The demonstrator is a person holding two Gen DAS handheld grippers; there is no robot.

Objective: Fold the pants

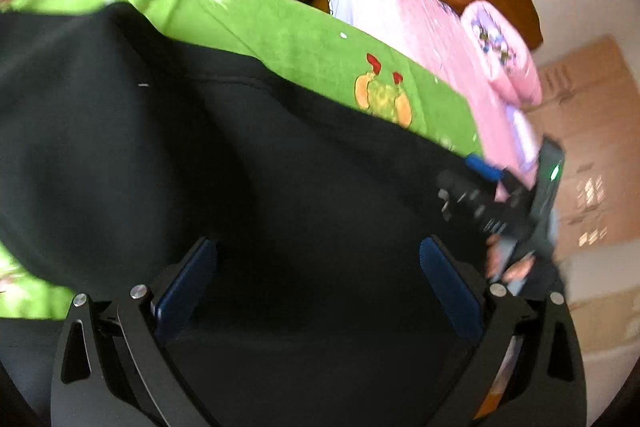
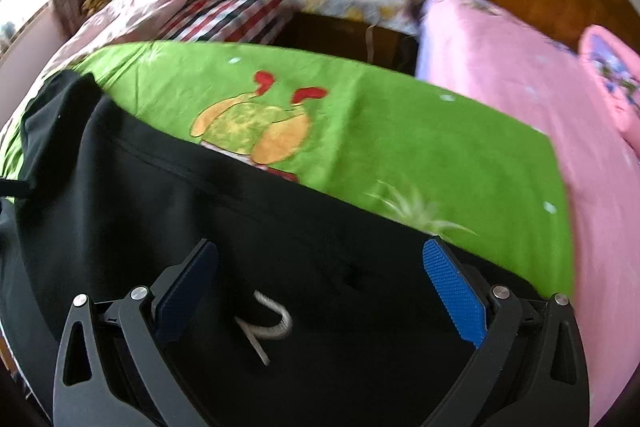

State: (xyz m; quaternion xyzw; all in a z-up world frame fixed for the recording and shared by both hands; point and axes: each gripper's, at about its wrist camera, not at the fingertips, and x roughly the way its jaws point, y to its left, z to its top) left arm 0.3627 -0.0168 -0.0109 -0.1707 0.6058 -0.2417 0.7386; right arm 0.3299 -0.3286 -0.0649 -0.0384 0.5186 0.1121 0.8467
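2 spread claws above black pants (image 2: 160,195) lying crosswise.

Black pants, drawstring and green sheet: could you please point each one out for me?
black pants (image 2: 168,195), right wrist view, on the flat fabric left of centre.
drawstring (image 2: 267,323), right wrist view, on its curled pale cord.
green sheet (image 2: 420,147), right wrist view, on bare cloth.

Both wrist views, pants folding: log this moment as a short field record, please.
garment: black pants spread on the green sheet
drawstring: pale cord lies between the right claw's fingers
left claw: open, over the black fabric, gripping nothing
right claw: open, over the fabric, gripping nothing
beside: pink bedding
image: motion-blurred
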